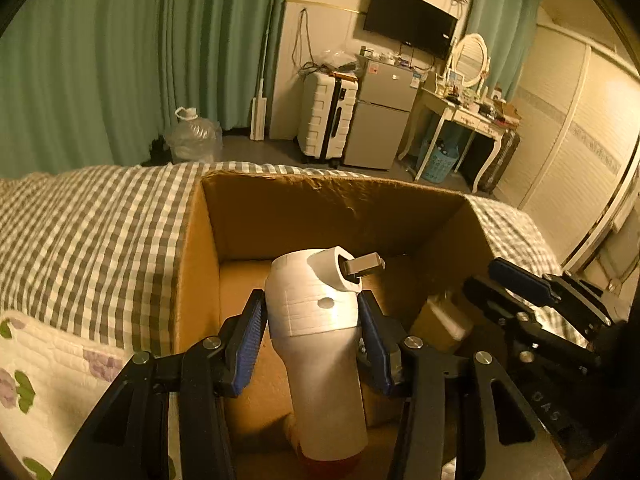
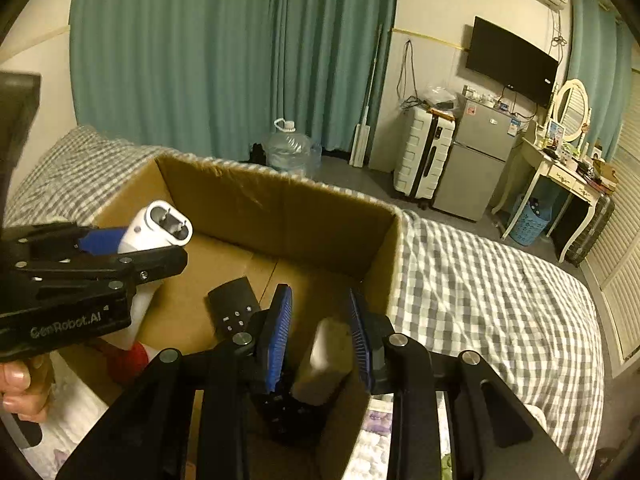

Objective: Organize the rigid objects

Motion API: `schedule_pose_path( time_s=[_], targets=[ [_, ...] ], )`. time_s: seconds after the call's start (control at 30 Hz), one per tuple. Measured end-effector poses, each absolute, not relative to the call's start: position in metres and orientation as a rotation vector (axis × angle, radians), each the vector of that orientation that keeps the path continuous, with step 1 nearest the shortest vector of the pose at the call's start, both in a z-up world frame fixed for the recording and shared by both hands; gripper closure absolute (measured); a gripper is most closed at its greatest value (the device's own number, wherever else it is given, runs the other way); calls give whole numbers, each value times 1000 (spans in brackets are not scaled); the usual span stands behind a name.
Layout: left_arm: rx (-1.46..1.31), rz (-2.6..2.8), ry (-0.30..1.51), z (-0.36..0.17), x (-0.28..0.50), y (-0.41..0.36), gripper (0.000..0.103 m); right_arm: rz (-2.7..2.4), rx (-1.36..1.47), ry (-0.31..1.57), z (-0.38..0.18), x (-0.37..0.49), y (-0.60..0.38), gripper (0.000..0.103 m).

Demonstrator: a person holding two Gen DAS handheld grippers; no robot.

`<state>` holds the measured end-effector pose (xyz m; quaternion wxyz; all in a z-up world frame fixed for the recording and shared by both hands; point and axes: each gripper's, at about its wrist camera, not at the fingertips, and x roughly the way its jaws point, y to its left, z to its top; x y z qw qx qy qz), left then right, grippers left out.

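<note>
The white plastic plug-in device with a red base (image 1: 320,340) sits between the blue-padded fingers of your left gripper (image 1: 314,332), both pads pressed against its ribbed body, so you are pinching it. It hangs over the near left part of the open brown cardboard box (image 1: 332,208), tilted, with its two metal prongs pointing toward the far wall of the box. From the right wrist view the same device (image 2: 160,228) shows prongs-first at the left, above the box floor.

Your right gripper (image 2: 320,336) is spread wide over the near right corner of the box (image 2: 280,208). A pale rectangular block (image 2: 324,364) lies between its fingers, leaning against the right wall; neither pad touches it. A black remote control with small white buttons (image 2: 234,306) lies flat on the box floor, just left of the right gripper's left finger.

The box rests on a bed with a grey-and-white checked cover (image 2: 480,280).
</note>
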<state>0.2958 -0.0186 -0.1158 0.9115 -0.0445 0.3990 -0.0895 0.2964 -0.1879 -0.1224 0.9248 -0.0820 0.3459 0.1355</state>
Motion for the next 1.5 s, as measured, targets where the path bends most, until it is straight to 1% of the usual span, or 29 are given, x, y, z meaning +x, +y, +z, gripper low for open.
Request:
schedule_pose_path(
  time_s=[0.2,0.23,0.27,0.3,0.37,0.63,0.67,0.73,0.77,0.8,0.83,0.87,0.9,0.97,1.07,1.2,1.33,1.4,1.5],
  targets=[
    [-128,-183,802,-85,276,-8,54,272,-155,640,-87,267,-195,74],
    [-133,-187,799,-80,274,-6,50,271,-153,630,-81,261,-196,74],
    [-140,-195,789,-72,269,-4,48,269,-149,615,-74,254,-198,70],
    [-144,-204,778,-65,266,-4,46,268,-144,603,-67,247,-200,60],
    [-136,-205,757,-51,259,-6,46,263,-135,578,-54,234,-202,47],
    [-149,-178,651,0,223,0,45,237,-133,493,-7,190,-210,46],
    [-154,-173,637,5,218,2,45,233,-130,479,0,184,-212,44],
    [-164,-166,606,18,206,6,45,225,-117,445,16,172,-216,38],
    [-165,-166,592,24,200,7,45,222,-111,429,22,166,-218,34],
    [-163,-165,578,30,194,7,44,218,-101,404,31,157,-220,28],
    [-153,-157,557,38,185,8,44,213,-94,386,39,151,-222,24],
    [-143,-149,540,44,179,9,43,207,-88,368,46,145,-223,16],
    [-133,-142,522,49,173,10,43,200,-83,350,52,140,-225,12],
    [-97,-125,479,62,158,10,43,191,-78,319,63,129,-226,8],
    [-62,-116,436,76,137,8,43,179,-83,297,75,115,-224,0],
    [-60,-129,392,89,114,9,43,173,-89,281,87,101,-220,0],
    [-5,-90,295,100,87,6,42,157,-88,254,96,82,-220,0],
    [15,-91,245,102,74,5,42,146,-89,233,99,72,-219,0],
    [14,-96,223,102,64,7,42,154,-69,221,102,63,-216,0]
  ],
)
